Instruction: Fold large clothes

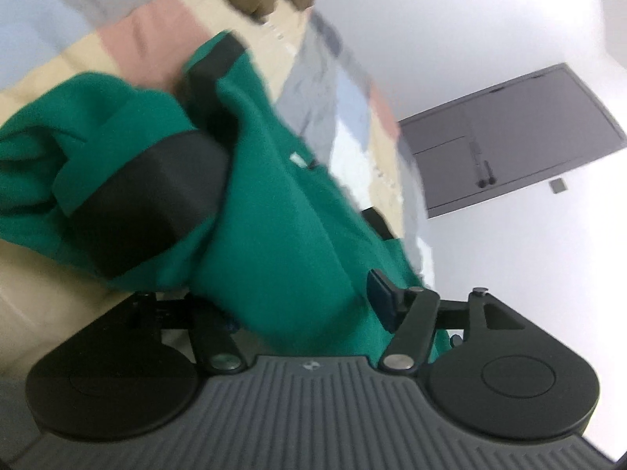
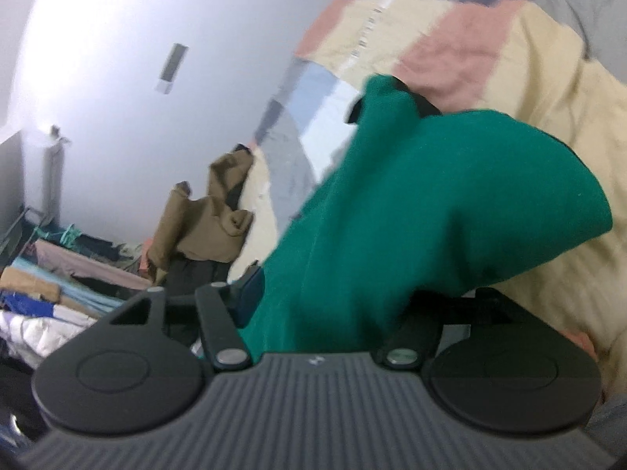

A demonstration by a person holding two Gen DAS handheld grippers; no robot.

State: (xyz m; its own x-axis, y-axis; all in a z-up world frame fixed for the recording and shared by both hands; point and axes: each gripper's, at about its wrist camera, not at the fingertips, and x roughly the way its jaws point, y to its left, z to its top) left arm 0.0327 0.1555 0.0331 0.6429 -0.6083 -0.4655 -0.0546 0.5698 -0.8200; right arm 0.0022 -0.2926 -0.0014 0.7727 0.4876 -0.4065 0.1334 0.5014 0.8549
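Your left claw point(image 1: 298, 297) is standing with jaws parted, the green garment point(image 1: 274, 211) draping loose between them, its length running ahead and up-left over the patchwork blanket point(image 1: 129, 35). Your right claw point(image 2: 333, 305) is likewise gaping, green cloth bunching ahead, stretching up-right.

No text, number or brand name can be read in either view. A small round emblem sits on the ribbed grey housing point(image 1: 309, 399) at the bottom centre of each frame, too small to make out, and a pale tag on the green garment point(image 1: 274, 211) is blurred.
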